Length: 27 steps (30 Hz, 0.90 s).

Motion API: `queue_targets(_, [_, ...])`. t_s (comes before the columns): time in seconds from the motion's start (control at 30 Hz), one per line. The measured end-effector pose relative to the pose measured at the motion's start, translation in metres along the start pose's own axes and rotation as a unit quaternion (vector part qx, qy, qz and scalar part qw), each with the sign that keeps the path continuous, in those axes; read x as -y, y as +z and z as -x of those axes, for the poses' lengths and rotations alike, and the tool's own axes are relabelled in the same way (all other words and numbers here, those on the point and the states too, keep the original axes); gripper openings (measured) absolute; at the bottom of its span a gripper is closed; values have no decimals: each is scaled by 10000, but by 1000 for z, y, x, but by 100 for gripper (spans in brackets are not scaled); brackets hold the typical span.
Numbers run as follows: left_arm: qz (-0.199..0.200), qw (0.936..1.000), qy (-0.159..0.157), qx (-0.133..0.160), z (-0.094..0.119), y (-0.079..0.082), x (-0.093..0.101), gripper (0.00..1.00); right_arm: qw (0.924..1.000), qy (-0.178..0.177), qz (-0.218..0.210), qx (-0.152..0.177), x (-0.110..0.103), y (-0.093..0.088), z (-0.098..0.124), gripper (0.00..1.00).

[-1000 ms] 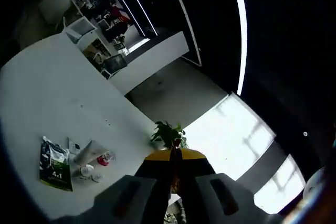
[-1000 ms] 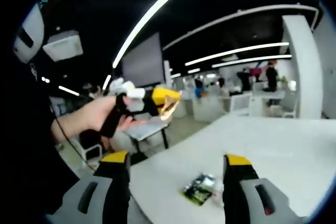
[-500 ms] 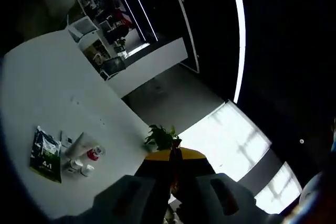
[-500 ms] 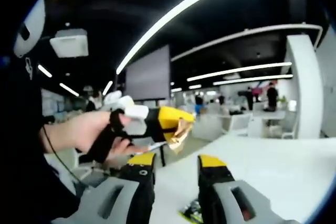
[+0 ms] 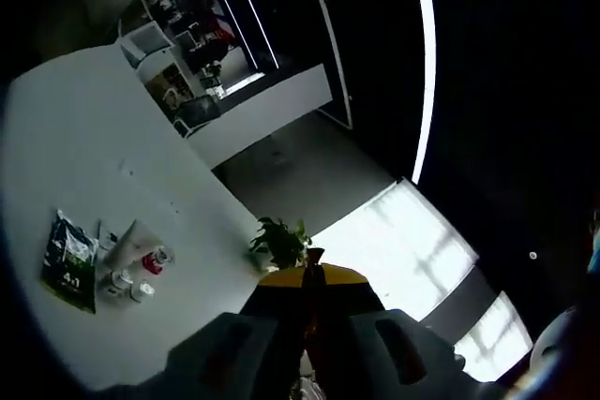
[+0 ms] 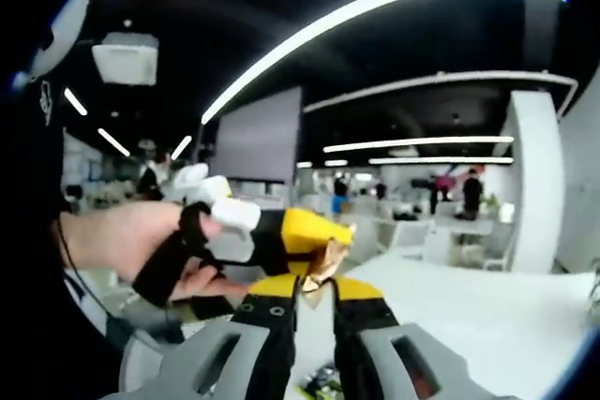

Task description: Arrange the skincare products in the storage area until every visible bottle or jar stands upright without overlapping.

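White tabletop [image 5: 84, 175] is filling the left side of the left gripper view, and the skincare products are lying on it well away from the camera: a dark green sachet [image 5: 67, 261], a pale tube [image 5: 134, 243] lying on its side, a small red-capped bottle [image 5: 155, 259] and two little white jars [image 5: 129, 286] just beside it. The left gripper [image 5: 312, 299] is showing its yellow-tipped jaws pressed together with nothing visible between them. A potted plant [image 5: 277, 242] is standing past the table's far edge, with bare floor beyond.

Moving to the right gripper view, the right gripper [image 6: 312, 299] is showing its jaws nearly closed, a thin gap remaining, and gripping nothing. The left gripper [image 6: 302, 234] is hanging just above them, held in the person's hand [image 6: 131, 245], with something crinkled and gold at its tip; what it is I cannot tell. The sachet [image 6: 323, 383] is peeking out low between the jaws.

Both tools are sitting high above the table, so the two grippers could be knocking together, since they are nearly touching. A hurried descent could be scattering the tight cluster or rolling the tube toward the edge. Open table is stretching all around the cluster, giving room for spacing things out
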<state>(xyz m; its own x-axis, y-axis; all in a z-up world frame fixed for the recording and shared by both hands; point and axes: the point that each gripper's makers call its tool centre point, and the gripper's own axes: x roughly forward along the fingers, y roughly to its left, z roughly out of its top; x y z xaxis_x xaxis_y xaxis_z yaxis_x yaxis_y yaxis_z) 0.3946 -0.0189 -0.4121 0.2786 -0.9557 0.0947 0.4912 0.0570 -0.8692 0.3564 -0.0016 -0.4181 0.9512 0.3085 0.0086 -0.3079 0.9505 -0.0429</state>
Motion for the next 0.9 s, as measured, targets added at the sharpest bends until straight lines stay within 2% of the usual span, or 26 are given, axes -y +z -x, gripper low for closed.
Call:
queue_targets(0.1, [181, 9998, -13, 54, 1, 0, -2, 8, 9999, -33, -92, 92, 1, 4, 0, 9])
queue_targets(0.17, [256, 9996, 5, 101, 1, 1, -4, 8, 9998, 18, 97, 176, -3, 7, -1, 2])
queue_targets(0.2, [328, 9994, -5, 139, 2, 2, -4, 8, 9994, -105, 268, 171, 0, 8, -2, 0])
queue_targets(0.23, [353, 9993, -11, 127, 2, 1, -4, 8, 9995, -59, 307, 110, -2, 5, -2, 0])
queue_targets(0.47, [116, 9999, -32, 99, 5, 2, -4, 10, 9998, 119, 172, 74, 0, 7, 2, 0])
queue_targets(0.6, [-42, 10000, -59, 14, 6, 1, -5, 15, 9997, 247, 64, 20, 1, 6, 5, 0])
queue_targets(0.67, [-190, 9997, -124, -120, 9, -1, -5, 18, 9995, 307, -36, -2, 5, 6, 7, 0])
queue_targets(0.77, [-686, 9964, -194, -455, 14, -8, -6, 20, 9989, 450, -120, -30, 17, 4, 12, 0])
queue_targets(0.8, [-950, 9934, -246, -595, 16, -10, -5, 18, 9985, 500, -200, -52, 21, 4, 14, 0])
queue_targets(0.83, [-1400, 9869, -186, -776, 19, -12, -9, 13, 9976, 602, -324, -53, 20, 4, 16, 0])
queue_targets(0.87, [-1734, 9805, -62, -922, 22, -13, -13, 3, 9958, 759, -520, 20, 17, 9, 19, 0])
queue_targets(0.9, [-2081, 9734, 70, -958, 25, -10, -18, 3, 9960, 763, -471, -12, 19, 8, 20, 0])
